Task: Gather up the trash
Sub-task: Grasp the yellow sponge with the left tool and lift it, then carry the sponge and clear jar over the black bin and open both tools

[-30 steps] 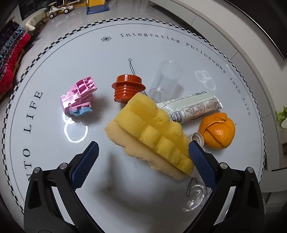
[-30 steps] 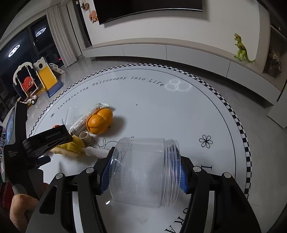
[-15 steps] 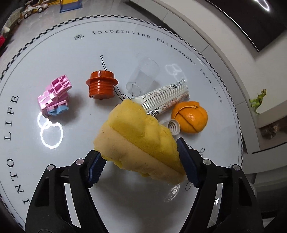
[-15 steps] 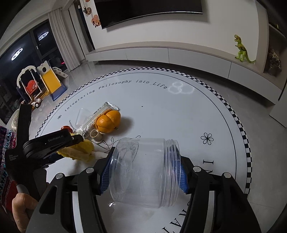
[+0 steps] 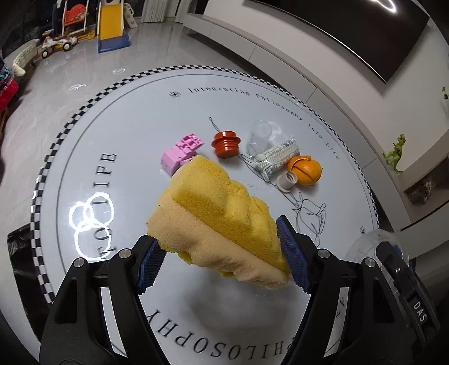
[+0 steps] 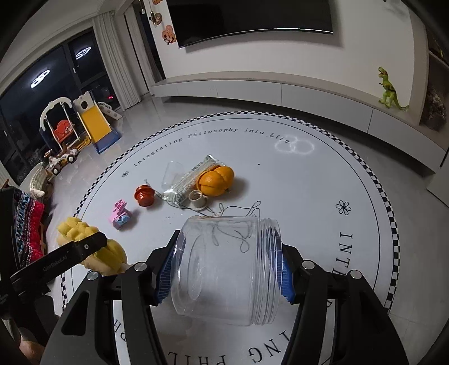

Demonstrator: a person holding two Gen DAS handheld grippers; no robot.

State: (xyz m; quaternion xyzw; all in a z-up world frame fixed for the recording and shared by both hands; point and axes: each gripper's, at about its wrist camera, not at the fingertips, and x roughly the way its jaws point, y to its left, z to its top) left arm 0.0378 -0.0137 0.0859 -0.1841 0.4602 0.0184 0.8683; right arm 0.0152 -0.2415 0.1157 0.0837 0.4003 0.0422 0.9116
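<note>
My left gripper [image 5: 221, 258] is shut on a yellow sponge [image 5: 216, 219] and holds it above the round white table [image 5: 134, 123]. The sponge also shows at the left in the right wrist view [image 6: 92, 247]. My right gripper [image 6: 226, 273] is shut on a clear plastic jar [image 6: 224, 269], held on its side above the table. On the table lie an orange [image 5: 306, 170], a silver wrapper [image 5: 277, 158], a white cap [image 5: 287, 179], an orange ribbed lid [image 5: 226, 144], a clear cup [image 5: 259, 134], a pink toy block [image 5: 182, 151] and black thread [image 5: 308, 216].
The table rim has a checkered band [image 5: 53, 157] and printed lettering. A black bag [image 5: 19, 247] sits off the table's left edge. A toy slide [image 5: 109, 25] stands on the floor beyond. A green dinosaur [image 6: 388, 89] stands on the low cabinet.
My left gripper closed on the sponge, lifted it off the table and drew back. The right gripper kept hold of the jar and rose a little.
</note>
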